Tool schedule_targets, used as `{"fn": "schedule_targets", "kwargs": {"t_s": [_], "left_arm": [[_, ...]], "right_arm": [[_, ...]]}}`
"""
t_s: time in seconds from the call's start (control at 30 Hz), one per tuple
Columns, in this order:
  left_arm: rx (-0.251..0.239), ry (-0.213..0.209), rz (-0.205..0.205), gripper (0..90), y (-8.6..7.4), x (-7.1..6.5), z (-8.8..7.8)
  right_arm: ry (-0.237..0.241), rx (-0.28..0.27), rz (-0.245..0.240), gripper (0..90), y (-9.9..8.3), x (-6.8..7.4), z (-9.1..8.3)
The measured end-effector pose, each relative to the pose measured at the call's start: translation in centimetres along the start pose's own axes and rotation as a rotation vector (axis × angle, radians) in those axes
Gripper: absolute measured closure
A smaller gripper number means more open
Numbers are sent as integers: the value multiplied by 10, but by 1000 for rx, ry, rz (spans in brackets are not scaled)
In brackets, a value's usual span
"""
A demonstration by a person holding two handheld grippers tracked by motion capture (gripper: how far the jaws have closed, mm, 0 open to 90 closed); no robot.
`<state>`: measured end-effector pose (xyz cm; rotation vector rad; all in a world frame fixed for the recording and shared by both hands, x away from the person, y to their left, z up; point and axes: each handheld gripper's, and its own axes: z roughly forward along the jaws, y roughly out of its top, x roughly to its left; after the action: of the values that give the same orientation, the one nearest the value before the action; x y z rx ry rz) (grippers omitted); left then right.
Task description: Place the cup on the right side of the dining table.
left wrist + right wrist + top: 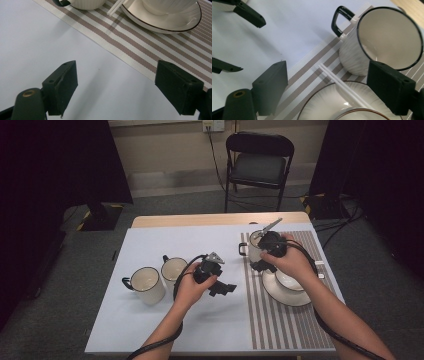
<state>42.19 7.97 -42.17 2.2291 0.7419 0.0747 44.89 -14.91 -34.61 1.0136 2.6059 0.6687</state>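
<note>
Left tool: jaws apart, empty, low over the white tabletop beside the striped placemat. Right tool: jaws apart, empty, hovering over the placemat above white chopsticks, which rest on the rim of the plate. Bowl sits on that plate. Mug with black handle stands on the placemat, just beyond the plate. Two more mugs stand at left. Chair stands behind.

I find no legible text, label, brand mark or number on the mugs, the plate, the striped mat or the desk; all surfaces appear unmarked.
</note>
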Motion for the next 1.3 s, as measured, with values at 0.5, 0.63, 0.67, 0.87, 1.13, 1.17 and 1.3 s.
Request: {"fn": "schedule_targets", "kwargs": {"t_s": [0.5,0.63,0.67,0.87,1.13,1.17,1.3], "left_arm": [[10,-11,20,180,-10,-7,-4],[21,-21,27,180,-14,-8,-4],[22,-20,26,180,-15,-8,-5],[27,-19,20,180,-20,-7,-8],[19,-33,6,180,-28,-5,-14],[15,-31,5,180,-29,-4,-15],[18,-29,12,180,-33,-4,-18]], "right_arm": [[27,12,-29,163,-7,13,3],[39,6,-33,163,-8,16,3],[40,10,-38,163,-9,17,3],[43,14,-49,163,-11,20,4],[54,17,-66,163,-15,25,5],[55,18,-66,163,-15,26,5],[64,4,-62,163,-18,26,4]]}}
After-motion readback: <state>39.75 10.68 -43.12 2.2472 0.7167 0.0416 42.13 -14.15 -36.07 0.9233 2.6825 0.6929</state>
